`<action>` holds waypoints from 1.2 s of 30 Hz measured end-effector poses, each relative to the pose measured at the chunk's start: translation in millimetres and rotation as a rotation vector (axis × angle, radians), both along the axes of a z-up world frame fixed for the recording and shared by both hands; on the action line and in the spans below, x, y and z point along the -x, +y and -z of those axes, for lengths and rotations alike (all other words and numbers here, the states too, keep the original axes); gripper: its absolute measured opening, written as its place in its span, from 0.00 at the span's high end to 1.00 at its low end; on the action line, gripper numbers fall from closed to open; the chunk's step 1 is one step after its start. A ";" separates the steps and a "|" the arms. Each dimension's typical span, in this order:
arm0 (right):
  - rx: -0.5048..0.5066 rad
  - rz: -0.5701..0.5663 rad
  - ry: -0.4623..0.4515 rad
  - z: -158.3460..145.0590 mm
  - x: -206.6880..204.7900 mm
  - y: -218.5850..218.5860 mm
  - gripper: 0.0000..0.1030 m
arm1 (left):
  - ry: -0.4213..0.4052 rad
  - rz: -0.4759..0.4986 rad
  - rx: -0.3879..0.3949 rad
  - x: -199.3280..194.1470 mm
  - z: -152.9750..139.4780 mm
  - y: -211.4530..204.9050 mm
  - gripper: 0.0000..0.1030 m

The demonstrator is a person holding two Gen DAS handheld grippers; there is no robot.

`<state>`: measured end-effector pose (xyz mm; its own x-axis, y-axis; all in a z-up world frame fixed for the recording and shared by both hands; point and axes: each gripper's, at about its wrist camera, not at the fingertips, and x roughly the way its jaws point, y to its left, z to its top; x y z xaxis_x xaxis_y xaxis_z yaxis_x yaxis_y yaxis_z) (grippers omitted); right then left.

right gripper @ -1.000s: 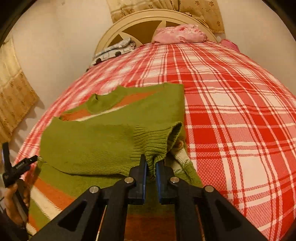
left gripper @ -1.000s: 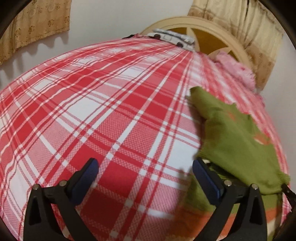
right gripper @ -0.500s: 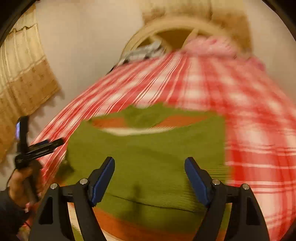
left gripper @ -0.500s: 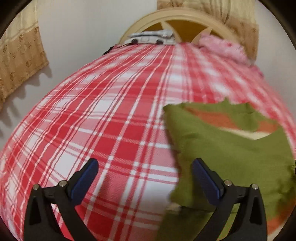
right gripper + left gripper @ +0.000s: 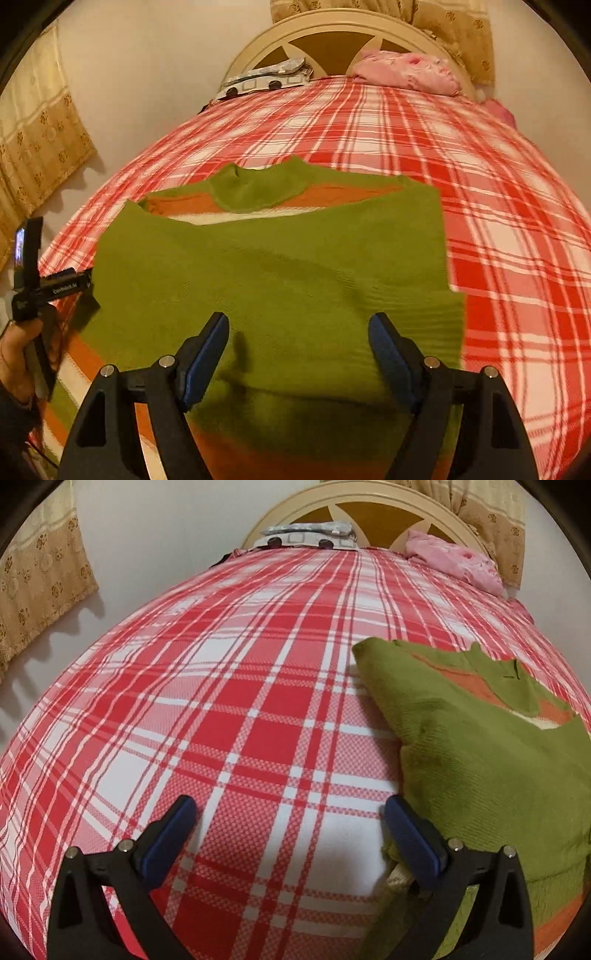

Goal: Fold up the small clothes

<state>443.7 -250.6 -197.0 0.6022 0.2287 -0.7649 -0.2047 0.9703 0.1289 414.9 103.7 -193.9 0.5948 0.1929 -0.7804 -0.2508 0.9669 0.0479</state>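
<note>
While you are holding both tongs over the bed (image 5: 236, 716), a small green sweater (image 5: 280, 266) is lying flat near the bed's near edge, its collar pointing toward the headboard (image 5: 332, 33) and its sleeves folded across the chest. Your right gripper (image 5: 297, 354) is hovering directly above the sweater's lower half — jaws wide apart, having just been opening, nothing pinched between them. Your left gripper (image 5: 290, 834) is also gaping wide and holding nothing, sitting over bare plaid sheet with the sweater's edge just beside its right finger. The garment's long axis is running from hem to collar — the right hand is nearer.
</note>
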 end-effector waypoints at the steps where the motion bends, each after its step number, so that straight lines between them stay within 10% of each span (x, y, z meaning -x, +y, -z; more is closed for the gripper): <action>1: 0.014 0.007 0.027 5.4 -0.1 0.1 0.23 | -0.003 0.001 0.003 -0.4 -1.5 -0.4 0.00; 36: -0.004 0.029 -0.033 4.0 121.8 0.2 0.23 | -0.095 0.185 0.107 146.6 -34.3 -34.4 0.00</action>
